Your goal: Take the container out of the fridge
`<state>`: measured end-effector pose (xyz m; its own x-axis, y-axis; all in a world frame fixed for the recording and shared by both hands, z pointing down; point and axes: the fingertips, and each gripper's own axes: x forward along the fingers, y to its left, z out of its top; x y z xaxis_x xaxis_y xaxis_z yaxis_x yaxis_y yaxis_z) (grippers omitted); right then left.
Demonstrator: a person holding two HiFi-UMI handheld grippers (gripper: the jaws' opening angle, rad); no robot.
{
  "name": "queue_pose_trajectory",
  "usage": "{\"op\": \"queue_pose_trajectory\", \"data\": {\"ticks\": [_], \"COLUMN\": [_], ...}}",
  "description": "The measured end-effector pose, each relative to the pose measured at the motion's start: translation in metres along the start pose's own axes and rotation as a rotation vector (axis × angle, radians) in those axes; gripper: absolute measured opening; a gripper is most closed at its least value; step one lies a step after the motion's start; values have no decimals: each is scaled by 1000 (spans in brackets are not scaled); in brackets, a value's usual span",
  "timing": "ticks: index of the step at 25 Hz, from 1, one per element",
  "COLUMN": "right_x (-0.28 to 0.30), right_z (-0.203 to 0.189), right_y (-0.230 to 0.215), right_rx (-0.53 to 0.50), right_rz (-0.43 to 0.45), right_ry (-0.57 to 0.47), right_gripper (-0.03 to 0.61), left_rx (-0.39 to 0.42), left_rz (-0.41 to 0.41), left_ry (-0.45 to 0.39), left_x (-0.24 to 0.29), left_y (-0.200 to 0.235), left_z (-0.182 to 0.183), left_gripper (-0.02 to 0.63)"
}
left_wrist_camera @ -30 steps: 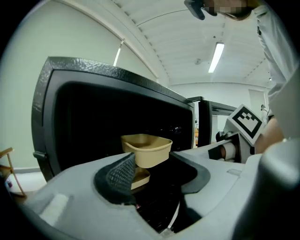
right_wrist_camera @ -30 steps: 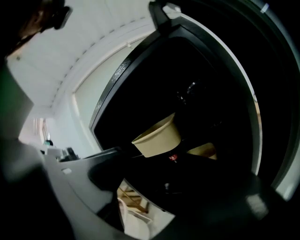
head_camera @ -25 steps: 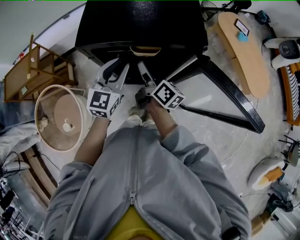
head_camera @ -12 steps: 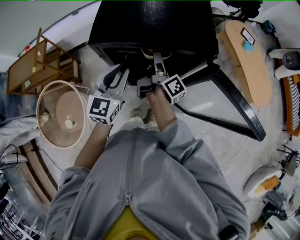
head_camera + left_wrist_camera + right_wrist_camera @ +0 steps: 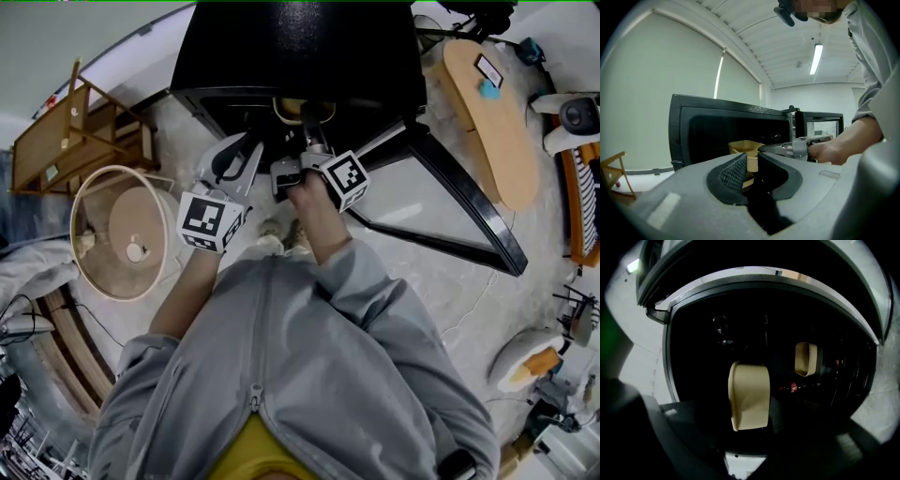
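A black fridge (image 5: 300,47) stands open in front of me. Inside it sits a tan container (image 5: 292,109), also seen in the left gripper view (image 5: 740,149). My right gripper (image 5: 315,120) reaches level into the fridge. Its jaws have just been closing, and the container (image 5: 749,394) fills the space between them and looks pinched at its near end. My left gripper (image 5: 244,148) hangs just outside the fridge's left side. Its jaws (image 5: 752,161) have closed a little, stay a narrow gap apart and hold nothing. My right gripper (image 5: 790,149) shows to their right.
The fridge door (image 5: 450,187) is swung open to the right. A second tan shape (image 5: 805,358) sits deeper in the dark interior. A round beige basket (image 5: 127,234) and a wooden frame (image 5: 75,141) stand on the left, and a wooden tabletop (image 5: 492,103) on the right.
My right gripper has pushed forward into the fridge and rolled about its own axis, so its marker cube shows another face. The left gripper has stayed almost where it was.
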<state>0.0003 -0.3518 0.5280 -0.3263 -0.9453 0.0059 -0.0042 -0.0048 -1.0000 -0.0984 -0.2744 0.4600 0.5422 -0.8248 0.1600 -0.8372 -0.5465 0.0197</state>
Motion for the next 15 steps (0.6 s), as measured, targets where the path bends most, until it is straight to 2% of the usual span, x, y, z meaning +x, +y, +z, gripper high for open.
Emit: {"op": "queue_pose_trajectory", "data": {"ticks": [6,15], "right_x": [-27,-73], "right_z": [-13,-11], "right_y": [1,17], "right_rx": [-18,-48], "right_rz": [-27,-53], "right_ry": [50,76], "right_gripper": [215,213], "left_rx": [-10,-23], "left_rz": [-23,-67], "left_ry": [-16,-35], "left_x": [7,6], "left_y": [-14,-38], "left_z": [7,15], "left_gripper": [77,75]}}
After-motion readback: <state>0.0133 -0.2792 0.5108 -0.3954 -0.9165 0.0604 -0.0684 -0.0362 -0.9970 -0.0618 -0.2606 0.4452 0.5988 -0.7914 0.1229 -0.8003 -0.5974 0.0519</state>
